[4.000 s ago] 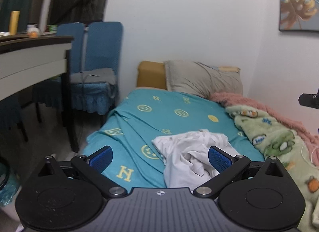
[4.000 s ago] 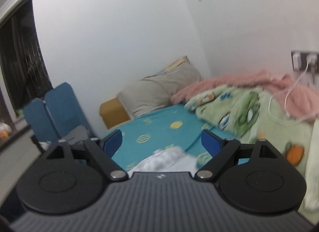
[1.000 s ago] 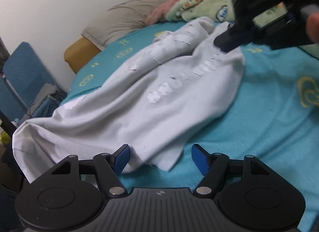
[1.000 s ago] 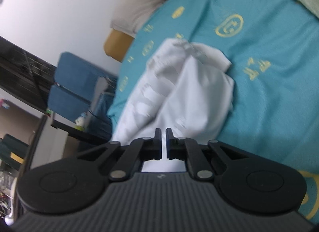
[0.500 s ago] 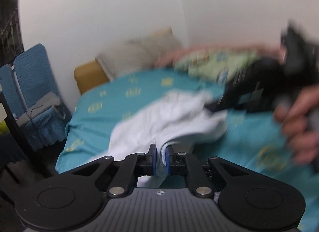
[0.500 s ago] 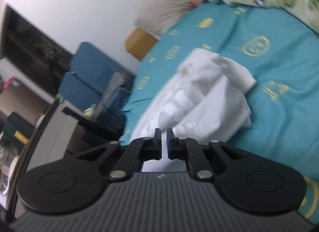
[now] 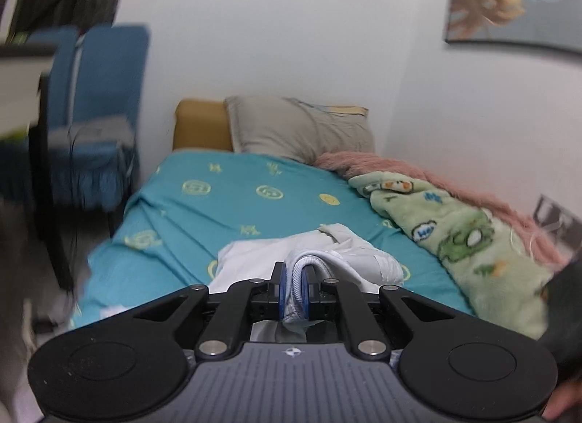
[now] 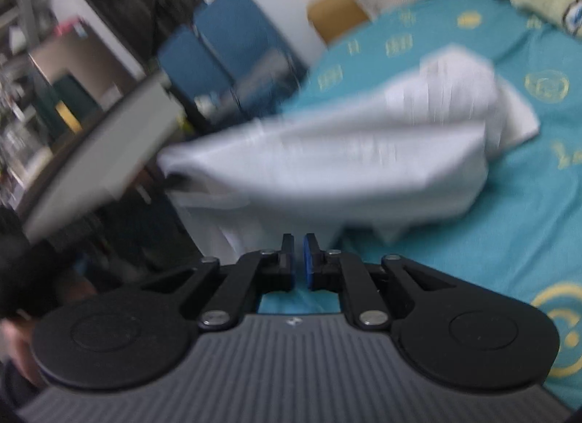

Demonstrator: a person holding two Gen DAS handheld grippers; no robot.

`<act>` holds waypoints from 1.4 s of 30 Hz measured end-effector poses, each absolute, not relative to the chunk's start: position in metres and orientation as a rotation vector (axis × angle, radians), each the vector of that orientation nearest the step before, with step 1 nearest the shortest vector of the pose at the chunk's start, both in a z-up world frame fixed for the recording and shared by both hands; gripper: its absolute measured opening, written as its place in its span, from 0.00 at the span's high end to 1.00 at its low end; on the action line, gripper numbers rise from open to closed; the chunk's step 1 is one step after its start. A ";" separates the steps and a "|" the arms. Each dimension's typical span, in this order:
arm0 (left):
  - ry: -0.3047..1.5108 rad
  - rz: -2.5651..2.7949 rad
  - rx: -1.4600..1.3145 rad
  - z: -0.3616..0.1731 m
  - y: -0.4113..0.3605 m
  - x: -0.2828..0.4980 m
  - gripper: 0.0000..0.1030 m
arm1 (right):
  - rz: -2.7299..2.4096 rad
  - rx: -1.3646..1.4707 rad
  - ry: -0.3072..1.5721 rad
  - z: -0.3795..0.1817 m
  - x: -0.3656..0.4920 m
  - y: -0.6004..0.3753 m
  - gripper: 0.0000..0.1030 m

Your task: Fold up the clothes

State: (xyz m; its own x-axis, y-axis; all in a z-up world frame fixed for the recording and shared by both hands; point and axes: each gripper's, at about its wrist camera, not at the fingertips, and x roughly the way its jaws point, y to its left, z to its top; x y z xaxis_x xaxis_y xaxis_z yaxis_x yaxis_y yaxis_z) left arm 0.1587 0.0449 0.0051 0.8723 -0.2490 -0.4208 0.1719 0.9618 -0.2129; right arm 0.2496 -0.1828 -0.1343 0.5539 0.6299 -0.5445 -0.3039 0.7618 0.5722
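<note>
The left gripper (image 7: 294, 286) is clamped on a ribbed white hem of the crumpled white cotton garment (image 7: 316, 259), which otherwise lies bunched on the teal bedsheet with yellow emblems (image 7: 225, 204), near the foot of the bed; since only a narrow band of cloth sits between the pads, a sharp tug could pull it free, and I judge the bunched remainder likely to drag and twist instead of spreading flat. To the left stand the blue upholstered chairs (image 7: 94, 95) and the pale tabletop edge (image 7: 20, 70), close enough that a wide swing of cloth on that side could catch them. Beyond, at the head of the bed, rest a mustard cushion (image 7: 200, 124) and a grey pillow (image 7: 298, 128), well apart from the garment. Along the right lie a pink fluffy blanket (image 7: 436, 175) and a green cartoon-print fleece blanket (image 7: 454, 237), crowding the space where the garment would be laid out. The right gripper (image 8: 298, 259) has its jaws closed, a thin slit showing between the blue pads and nothing visibly in it, though the blurred white cloth (image 8: 327, 157) hangs just ahead, so that side may be unsupported
</note>
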 end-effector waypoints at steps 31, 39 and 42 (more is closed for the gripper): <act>0.767 -0.303 -0.080 -0.099 0.000 0.223 0.88 | 0.140 0.436 0.626 -0.124 0.262 -0.230 0.69; 0.707 -0.319 -0.227 -0.081 0.017 0.222 0.88 | 0.182 0.161 0.622 -0.118 0.231 -0.192 0.20; 0.664 -0.327 -0.269 -0.072 0.022 0.220 0.88 | 0.210 0.008 0.624 -0.129 0.232 -0.164 0.21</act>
